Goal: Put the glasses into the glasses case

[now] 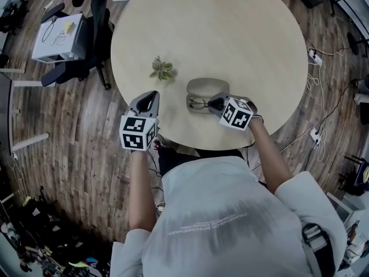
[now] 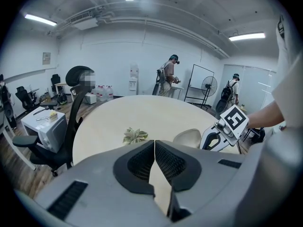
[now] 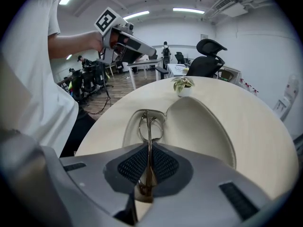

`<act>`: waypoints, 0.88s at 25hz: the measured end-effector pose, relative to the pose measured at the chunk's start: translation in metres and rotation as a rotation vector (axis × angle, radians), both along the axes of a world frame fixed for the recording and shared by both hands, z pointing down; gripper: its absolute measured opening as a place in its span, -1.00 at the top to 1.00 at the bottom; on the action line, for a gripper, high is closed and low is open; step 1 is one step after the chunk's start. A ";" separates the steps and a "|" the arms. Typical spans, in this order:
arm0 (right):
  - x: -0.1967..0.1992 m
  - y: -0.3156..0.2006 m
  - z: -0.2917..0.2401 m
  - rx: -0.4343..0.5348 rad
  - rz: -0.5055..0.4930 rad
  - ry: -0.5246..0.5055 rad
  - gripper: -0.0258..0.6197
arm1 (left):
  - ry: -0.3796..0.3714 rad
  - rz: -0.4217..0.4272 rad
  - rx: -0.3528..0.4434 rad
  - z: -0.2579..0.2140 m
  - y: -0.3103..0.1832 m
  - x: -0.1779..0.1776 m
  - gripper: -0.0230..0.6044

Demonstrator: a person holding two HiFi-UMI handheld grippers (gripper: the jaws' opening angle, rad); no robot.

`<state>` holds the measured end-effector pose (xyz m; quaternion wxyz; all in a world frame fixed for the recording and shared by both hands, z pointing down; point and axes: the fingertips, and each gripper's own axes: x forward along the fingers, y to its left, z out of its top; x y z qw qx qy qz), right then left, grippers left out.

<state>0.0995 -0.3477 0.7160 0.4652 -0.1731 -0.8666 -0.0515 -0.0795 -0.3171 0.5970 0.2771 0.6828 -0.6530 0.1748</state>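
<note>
At the near edge of the round, matte cream table (image 1: pixel 230 33), the right gripper (image 3: pixel 148 150) has its ribbed black pads clamped on the thin-framed glasses (image 3: pixel 150 123). It holds them edge-on in the shallow tray of the open, oval, pale glasses case (image 3: pixel 203 122), while the left gripper (image 2: pixel 154 144) hovers to the left with its jaws pressed together on nothing. Farther across the smooth tabletop sits a small leafy plant (image 1: pixel 162 69), and beyond the rim lies dark wood-plank floor (image 1: pixel 69 137) with a black office chair (image 1: pixel 92 33) and a white cabinet (image 1: pixel 57 39).
</note>
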 end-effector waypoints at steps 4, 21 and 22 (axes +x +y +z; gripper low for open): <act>0.006 0.010 0.009 0.017 -0.019 -0.003 0.85 | 0.003 0.000 -0.001 -0.001 0.002 0.006 0.88; -0.002 0.004 0.002 0.110 0.046 -0.015 0.54 | 0.033 0.045 0.031 -0.004 0.012 0.019 0.88; -0.002 0.002 -0.001 0.118 0.052 -0.020 0.51 | 0.035 0.046 0.032 -0.004 0.013 0.019 0.88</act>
